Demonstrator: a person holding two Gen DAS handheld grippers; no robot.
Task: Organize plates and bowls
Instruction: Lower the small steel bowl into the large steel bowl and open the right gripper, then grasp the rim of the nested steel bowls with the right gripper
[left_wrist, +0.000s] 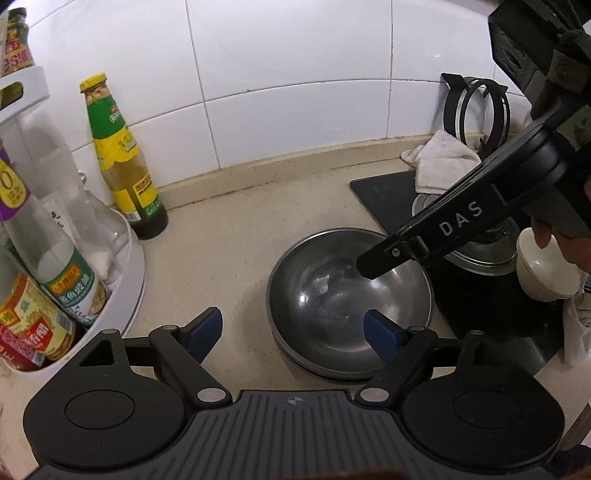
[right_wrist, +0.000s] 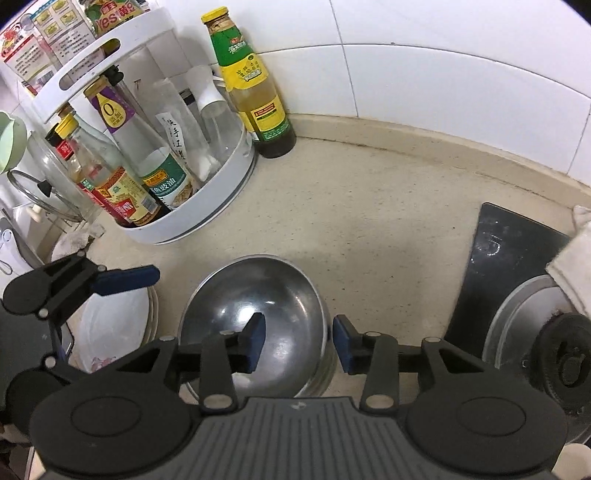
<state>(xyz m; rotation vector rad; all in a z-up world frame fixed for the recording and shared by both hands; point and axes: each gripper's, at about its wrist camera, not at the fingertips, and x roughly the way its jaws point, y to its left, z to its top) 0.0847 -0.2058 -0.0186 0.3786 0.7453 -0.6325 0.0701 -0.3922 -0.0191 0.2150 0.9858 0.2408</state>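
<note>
Countertop (right_wrist: 369, 221), steel bowl (right_wrist: 258, 314) mouth-up

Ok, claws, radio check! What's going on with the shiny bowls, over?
Left claw open, empty, over near bowl rim. Right claw open, straddling far rim of steel bowl stack. Bowls nested on counter. Nothing in the way; white plate sits beside them.

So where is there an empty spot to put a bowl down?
The bare counter between the metal bowls, the bottle rack and the stove. It is crowded left of the bowls, by the plate.
</note>
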